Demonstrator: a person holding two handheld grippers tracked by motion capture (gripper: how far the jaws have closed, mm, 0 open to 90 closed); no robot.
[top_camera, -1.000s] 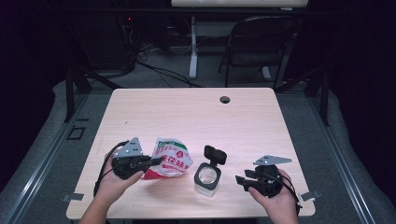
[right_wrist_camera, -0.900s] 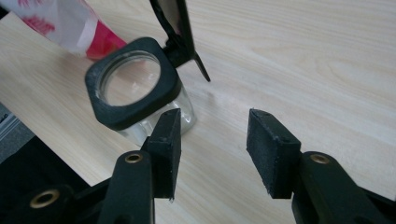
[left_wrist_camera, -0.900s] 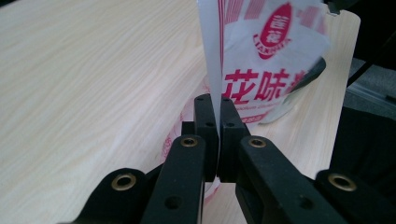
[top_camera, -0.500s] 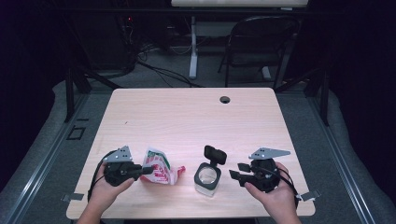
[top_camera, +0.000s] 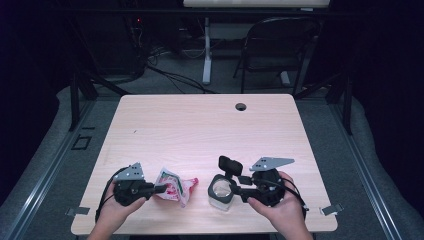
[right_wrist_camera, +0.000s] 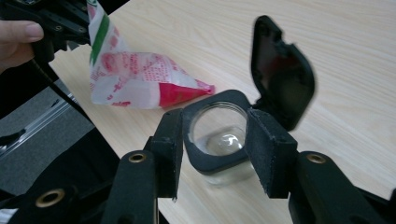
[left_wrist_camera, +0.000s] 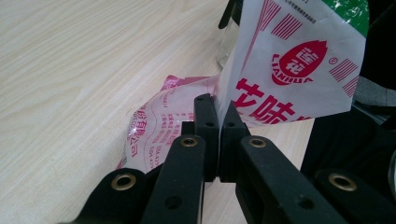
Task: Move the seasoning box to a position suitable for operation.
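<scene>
The seasoning packet [top_camera: 173,186] lies on the table [top_camera: 200,130] just to the left of the clear jar [top_camera: 222,192], one end touching the wood and the other lifted, pinched between the pressed-together jaws of the left gripper [top_camera: 161,188]. The jar stands upright with its black hinged lid [top_camera: 229,165] tipped open behind its mouth.

The likely trouble from here is the jar. It is light, glossy and open, so a squeeze that lands off-centre on its black collar could tip it or skid it across the wood. The floppy packet could also sag and spill short of the jar's mouth if raised by one edge.

The right gripper [right_wrist_camera: 214,154] has its jaws spread on either side of the jar's collar, just beside it; they have just been closing slightly, and I cannot tell whether the pads press on it yet.
</scene>
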